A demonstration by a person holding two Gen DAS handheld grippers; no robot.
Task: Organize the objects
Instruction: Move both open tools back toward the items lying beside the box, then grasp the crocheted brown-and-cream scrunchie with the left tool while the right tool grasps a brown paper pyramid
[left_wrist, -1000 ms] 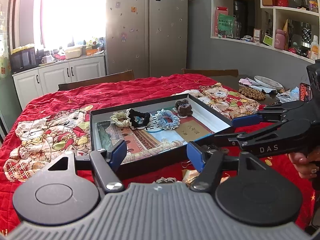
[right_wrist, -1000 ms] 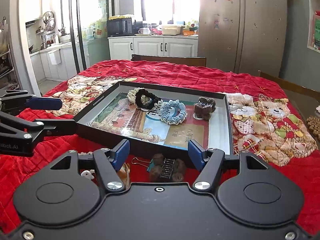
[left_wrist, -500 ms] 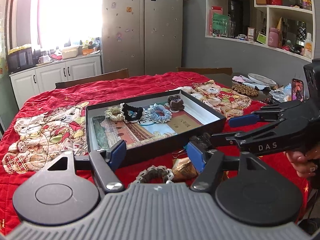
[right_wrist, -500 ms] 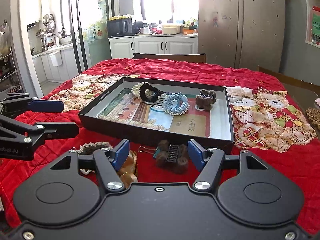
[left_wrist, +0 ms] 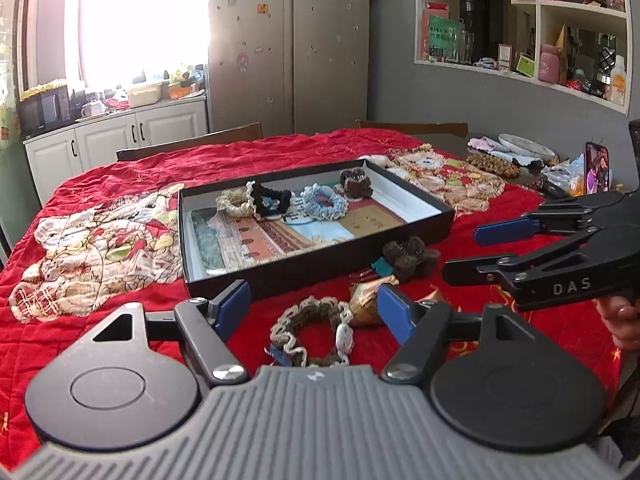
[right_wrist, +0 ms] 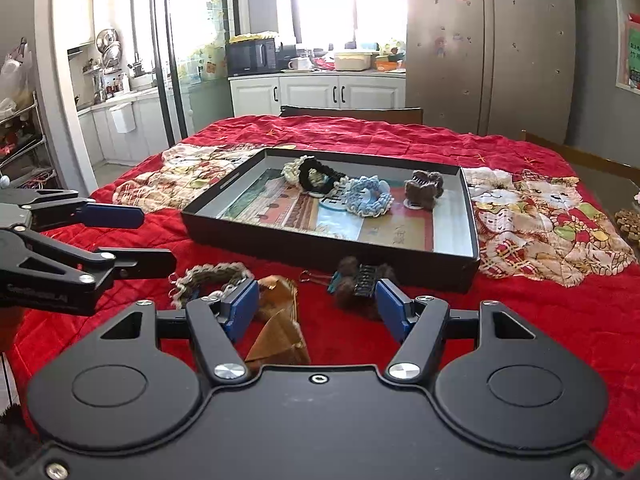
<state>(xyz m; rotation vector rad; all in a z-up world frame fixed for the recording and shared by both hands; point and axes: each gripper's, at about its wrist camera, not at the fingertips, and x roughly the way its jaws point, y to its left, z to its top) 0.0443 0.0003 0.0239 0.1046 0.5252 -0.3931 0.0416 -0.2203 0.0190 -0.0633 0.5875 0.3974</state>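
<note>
- Left wrist view: the left tool (left_wrist: 313, 305) is spread wide and holds nothing. A brown-and-cream scrunchie (left_wrist: 311, 330) lies on the red quilt (left_wrist: 120, 184) between its blue pads, touching neither.
- At 12 o'clock from that scrunchie stands the black tray (left_wrist: 320, 266), its near wall close ahead. Inside it, toward the far wall, sit a cream scrunchie (left_wrist: 232, 201), a black scrunchie (left_wrist: 272, 199), a blue scrunchie (left_wrist: 324, 203) and a brown hair claw (left_wrist: 356, 184).
- At 2 o'clock a second furry brown claw (left_wrist: 408, 256) rests on the quilt just outside the tray; a gold wrapper (left_wrist: 366, 300) lies near the right pad.
- At 3 o'clock the right tool (left_wrist: 464, 252) hangs above the quilt, fingers apart, empty.
- Right wrist view: the right tool (right_wrist: 317, 307) is spread and empty; the gold wrapper (right_wrist: 280, 320) lies between its pads and the furry brown claw (right_wrist: 360, 280) just ahead of the right pad.
- At 9 o'clock the left tool (right_wrist: 156, 236) is open; bare quilt stretches around the tray (right_wrist: 332, 246).
</note>
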